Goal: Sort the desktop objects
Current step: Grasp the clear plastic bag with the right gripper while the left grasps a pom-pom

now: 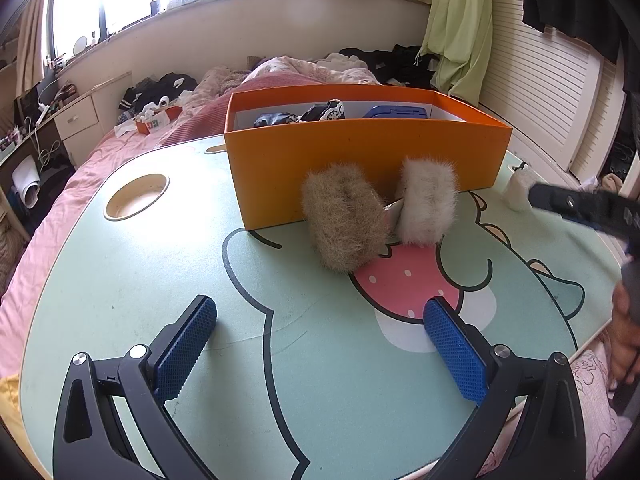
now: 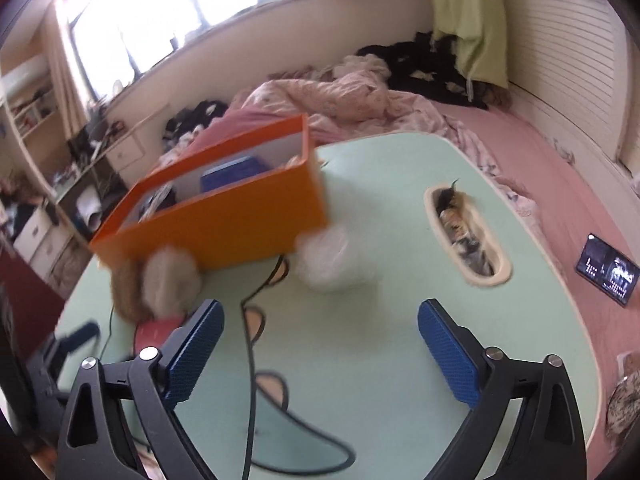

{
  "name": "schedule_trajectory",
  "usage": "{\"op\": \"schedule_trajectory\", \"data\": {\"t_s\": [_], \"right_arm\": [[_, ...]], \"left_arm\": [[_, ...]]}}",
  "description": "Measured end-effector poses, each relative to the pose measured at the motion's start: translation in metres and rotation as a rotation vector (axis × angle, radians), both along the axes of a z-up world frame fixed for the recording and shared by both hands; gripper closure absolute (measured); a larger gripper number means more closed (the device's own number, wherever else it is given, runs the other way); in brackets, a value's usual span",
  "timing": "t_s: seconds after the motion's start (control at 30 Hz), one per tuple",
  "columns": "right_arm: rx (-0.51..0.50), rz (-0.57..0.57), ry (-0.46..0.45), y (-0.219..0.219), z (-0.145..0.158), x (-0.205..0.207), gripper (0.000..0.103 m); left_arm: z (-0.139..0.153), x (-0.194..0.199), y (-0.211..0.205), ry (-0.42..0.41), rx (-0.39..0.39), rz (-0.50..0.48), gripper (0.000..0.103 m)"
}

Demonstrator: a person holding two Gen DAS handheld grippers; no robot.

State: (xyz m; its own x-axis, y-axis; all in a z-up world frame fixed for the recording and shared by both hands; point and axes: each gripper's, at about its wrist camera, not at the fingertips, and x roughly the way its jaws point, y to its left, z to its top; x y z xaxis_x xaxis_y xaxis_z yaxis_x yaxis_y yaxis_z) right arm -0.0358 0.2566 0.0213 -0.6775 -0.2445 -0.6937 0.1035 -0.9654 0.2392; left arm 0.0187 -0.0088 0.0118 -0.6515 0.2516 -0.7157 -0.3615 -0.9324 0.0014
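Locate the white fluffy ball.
The white fluffy ball sits on the table at the orange box's right corner, ahead of the open right hand-held gripper.

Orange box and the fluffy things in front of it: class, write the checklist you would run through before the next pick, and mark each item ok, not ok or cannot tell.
1. Left gripper open and empty: ok.
2. Right gripper open and empty: ok.
3. Orange box open on top, with room left inside: ok; some things already lie in it.
4. Brown-and-white fluffy item on the table ahead of the left gripper, nothing lying on it: ok.
5. White fluffy item ahead of the right gripper, by the box corner: ok, though the right wrist view is blurred.
6. Whether either fluffy item touches the box wall: cannot tell.
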Motion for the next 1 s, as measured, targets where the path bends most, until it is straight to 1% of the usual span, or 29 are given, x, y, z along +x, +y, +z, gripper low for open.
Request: {"op": "schedule_trajectory", "data": {"t_s": [0.03,0.13,0.17,0.2,0.27,0.33,0.47,0.53,0.67,0.73,0.77,0.83,0.87,0.9,0.93,0.97,1.0], "right_arm": [[0.029,-0.001,-0.006,-0.003,0.003,-0.007,0.012],[0.062,0.02,-0.023,-0.011,0.006,-0.023,0.023],[0.063,0.029,-0.033,-0.013,0.006,-0.027,0.033],[0.058,0.04,-0.046,-0.015,0.004,-0.03,0.049],[0.023,0.067,-0.081,-0.015,-0.003,-0.035,0.07],[-0.008,0.073,-0.058,-0.012,-0.003,-0.029,0.07],[-0.074,0.126,0.031,-0.01,0.006,-0.002,0.07],[-0.085,0.146,0.052,-0.012,0.009,0.007,0.07],[-0.097,0.178,0.066,-0.017,0.011,0.02,0.07],[-0.102,0.188,0.068,-0.019,0.011,0.022,0.07],[-0.105,0.193,0.069,-0.021,0.012,0.022,0.07],[-0.102,0.198,0.069,-0.024,0.012,0.022,0.07],[-0.101,0.198,0.066,-0.026,0.011,0.022,0.07],[-0.102,0.199,0.064,-0.025,0.011,0.022,0.07],[-0.105,0.199,0.062,-0.025,0.01,0.021,0.07],[-0.108,0.197,0.061,-0.025,0.01,0.021,0.07],[-0.109,0.194,0.062,-0.024,0.01,0.021,0.07]], "left_arm": [[0.0,0.0,0.0,0.0,0.0,0.0,0.0],[0.0,0.0,0.0,0.0,0.0,0.0,0.0],[0.0,0.001,0.0,0.001,0.0,0.001,0.0],[0.0,0.0,0.0,0.0,0.0,0.0,0.0],[0.0,0.0,0.0,0.0,0.0,0.0,0.0],[0.0,0.0,0.0,0.001,0.001,0.0,0.0],[0.002,-0.001,0.0,0.002,0.016,0.003,0.0],[0.005,-0.003,-0.005,-0.005,0.049,0.008,0.0],[0.02,-0.01,-0.019,-0.01,0.155,0.022,0.0],[0.032,-0.017,-0.021,0.01,0.182,0.051,0.001],[0.036,-0.02,-0.02,0.016,0.18,0.057,0.003],[0.042,-0.03,-0.013,0.019,0.159,0.055,0.013],[0.042,-0.036,-0.007,0.014,0.139,0.048,0.015],[0.041,-0.041,-0.002,0.004,0.119,0.043,0.023],[0.037,-0.046,0.003,-0.015,0.097,0.038,0.035],[0.032,-0.05,0.006,-0.042,0.083,0.035,0.042],[0.027,-0.053,0.007,-0.067,0.083,0.03,0.052]]}}
